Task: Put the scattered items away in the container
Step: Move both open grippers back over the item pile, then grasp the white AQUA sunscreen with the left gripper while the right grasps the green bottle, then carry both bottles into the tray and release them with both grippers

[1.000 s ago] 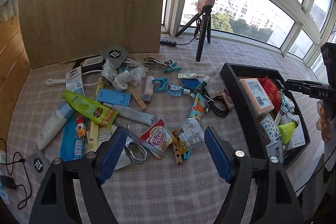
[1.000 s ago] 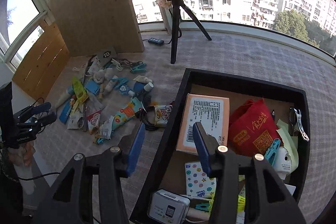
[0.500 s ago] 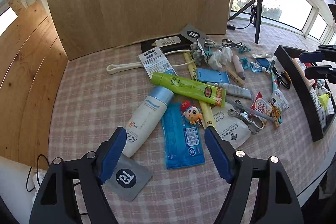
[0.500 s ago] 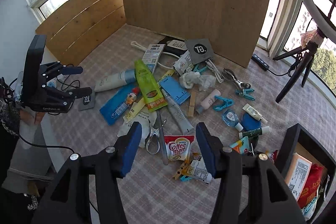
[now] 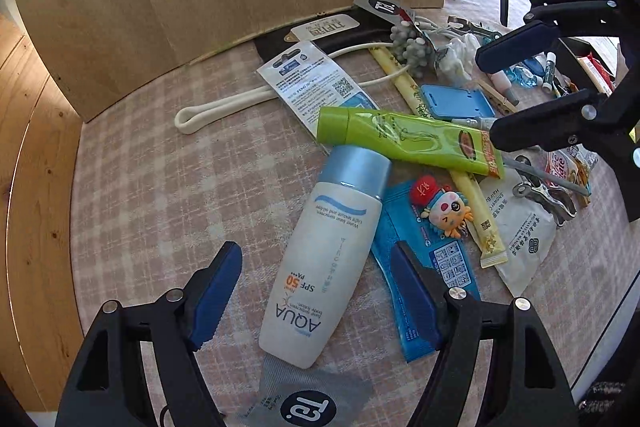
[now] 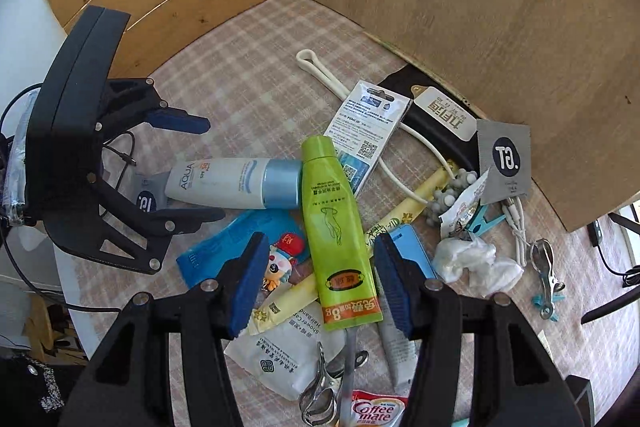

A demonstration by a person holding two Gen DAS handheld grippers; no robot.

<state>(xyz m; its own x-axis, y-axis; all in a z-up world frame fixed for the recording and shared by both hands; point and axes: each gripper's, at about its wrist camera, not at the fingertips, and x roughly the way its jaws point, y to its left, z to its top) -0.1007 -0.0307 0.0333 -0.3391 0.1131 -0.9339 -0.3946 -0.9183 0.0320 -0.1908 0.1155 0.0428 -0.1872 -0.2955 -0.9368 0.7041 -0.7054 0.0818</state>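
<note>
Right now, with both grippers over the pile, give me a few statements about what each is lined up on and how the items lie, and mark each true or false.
1. The left gripper is open, its fingers either side of the white AQUA bottle. True.
2. The right gripper is shut on the green tube. False: it is open, with the tube lying between its fingers.
3. The green tube's cap end lies beside the bottle's blue cap. True.
4. The cartoon charm lies on the bare tablecloth. False: it rests on the blue packet.
5. The AQUA bottle stands upright. False: it lies flat.
</note>
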